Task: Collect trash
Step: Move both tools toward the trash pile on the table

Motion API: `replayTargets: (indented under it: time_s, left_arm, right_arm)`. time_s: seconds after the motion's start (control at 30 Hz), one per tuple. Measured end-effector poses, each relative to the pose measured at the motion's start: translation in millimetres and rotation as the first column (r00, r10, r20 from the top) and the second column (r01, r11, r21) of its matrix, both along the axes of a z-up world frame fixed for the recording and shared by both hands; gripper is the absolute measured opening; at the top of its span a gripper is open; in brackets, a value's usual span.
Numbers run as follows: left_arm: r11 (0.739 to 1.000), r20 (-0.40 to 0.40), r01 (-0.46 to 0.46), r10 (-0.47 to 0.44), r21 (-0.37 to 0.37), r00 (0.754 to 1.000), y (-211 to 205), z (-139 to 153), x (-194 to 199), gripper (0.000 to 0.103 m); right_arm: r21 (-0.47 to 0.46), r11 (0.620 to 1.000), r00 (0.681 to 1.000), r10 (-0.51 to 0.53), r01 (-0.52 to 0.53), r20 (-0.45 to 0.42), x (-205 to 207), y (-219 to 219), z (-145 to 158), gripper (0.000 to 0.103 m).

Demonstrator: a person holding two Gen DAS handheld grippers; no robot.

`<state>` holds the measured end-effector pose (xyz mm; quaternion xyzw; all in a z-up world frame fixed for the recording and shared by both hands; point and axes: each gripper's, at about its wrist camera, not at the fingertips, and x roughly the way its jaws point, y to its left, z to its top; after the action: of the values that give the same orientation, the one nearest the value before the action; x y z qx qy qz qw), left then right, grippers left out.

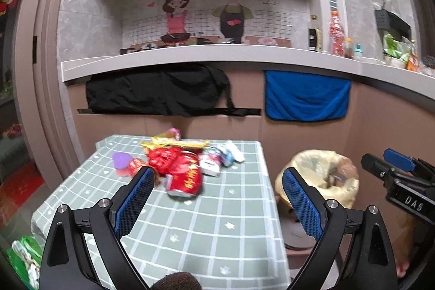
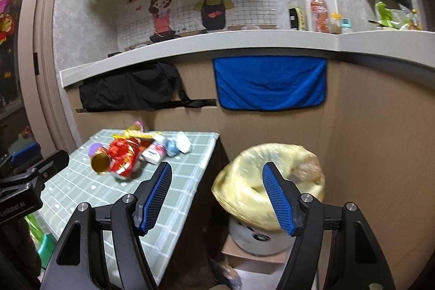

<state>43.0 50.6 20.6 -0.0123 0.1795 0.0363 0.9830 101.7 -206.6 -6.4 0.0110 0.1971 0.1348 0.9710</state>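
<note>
Looking across a small table [image 1: 190, 222] spread with a grey-green checked cloth, I see it standing against tan kitchen cabinets, with a pale countertop [image 1: 217, 52] running above them and a cartoon couple on the tiled wall behind. A black cloth [image 1: 157, 90] and a blue towel [image 1: 307, 97] hang from the cabinet front, and bottles stand along the counter to the right. The trash [image 1: 179, 162] sits heaped at the far end of the table: a crumpled red and gold wrapper [image 1: 185, 173] at the front, a purple piece to its left, yellow foil behind, and white and blue packets to its right; it is blurred, so I can't read any labels. Just beside the table's right edge, lower down, a bin lined with a yellow bag [image 2: 269, 181] stands open. My left gripper [image 1: 216, 184] hangs over the table with its fingers wide apart and nothing between them; my right gripper [image 2: 217, 178] does the same, spread empty between table edge and bin.
</note>
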Motion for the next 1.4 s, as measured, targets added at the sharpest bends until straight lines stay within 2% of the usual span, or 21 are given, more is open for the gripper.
replayTargets:
  time_s: [0.27, 0.67, 0.73, 0.83, 0.93, 1.0, 1.1, 1.23, 1.3, 1.4]
  left_arm:
    - [0.995, -0.045, -0.100, 0.099, -0.019, 0.994, 80.7, -3.3, 40.4, 0.094]
    - [0.978, -0.149, -0.202, 0.192, -0.058, 0.970, 187.7, -27.6, 82.9, 0.094]
    - [0.977, -0.171, -0.202, 0.187, -0.074, 0.967, 199.5, -34.3, 89.8, 0.094]
    - [0.973, -0.211, -0.169, 0.134, -0.155, 0.968, 225.3, -51.5, 102.1, 0.094]
    - [0.954, -0.237, -0.162, 0.102, -0.251, 0.966, 246.4, -73.8, 109.0, 0.094]
    - [0.946, -0.254, -0.174, 0.104, -0.272, 0.962, 256.6, -89.9, 113.8, 0.094]
    - [0.951, -0.264, -0.174, 0.106, -0.253, 0.959, 257.1, -103.3, 120.7, 0.095]
    - [0.944, -0.303, -0.137, 0.041, -0.301, 0.952, 253.3, -117.0, 139.1, 0.095]
    - [0.935, -0.306, -0.130, 0.025, -0.330, 0.952, 249.0, -121.4, 150.8, 0.095]
    - [0.907, -0.337, -0.143, 0.002, -0.396, 0.942, 245.7, -128.7, 174.2, 0.094]
  right_arm:
    - [0.057, 0.996, 0.996, 0.077, -0.075, -0.043, 60.4, 54.9, 8.9, 0.067]
    - [0.031, 0.983, 0.968, 0.186, -0.183, -0.169, 136.2, 173.1, -10.6, 0.067]
    - [0.018, 0.980, 0.960, 0.198, -0.198, -0.198, 144.1, 186.3, -18.1, 0.067]
    - [-0.011, 0.978, 0.952, 0.200, -0.208, -0.232, 153.1, 201.0, -32.3, 0.067]
    - [-0.022, 0.980, 0.948, 0.188, -0.200, -0.257, 159.2, 204.9, -45.4, 0.067]
    - [-0.017, 0.980, 0.942, 0.186, -0.199, -0.280, 162.9, 203.0, -54.8, 0.067]
    - [-0.022, 0.980, 0.938, 0.181, -0.196, -0.297, 166.2, 199.1, -64.3, 0.067]
    - [-0.026, 0.981, 0.931, 0.174, -0.192, -0.321, 172.6, 194.6, -75.1, 0.067]
    - [-0.018, 0.981, 0.925, 0.176, -0.193, -0.336, 175.5, 191.9, -81.1, 0.067]
    - [-0.015, 0.981, 0.920, 0.178, -0.195, -0.349, 177.4, 189.0, -88.0, 0.067]
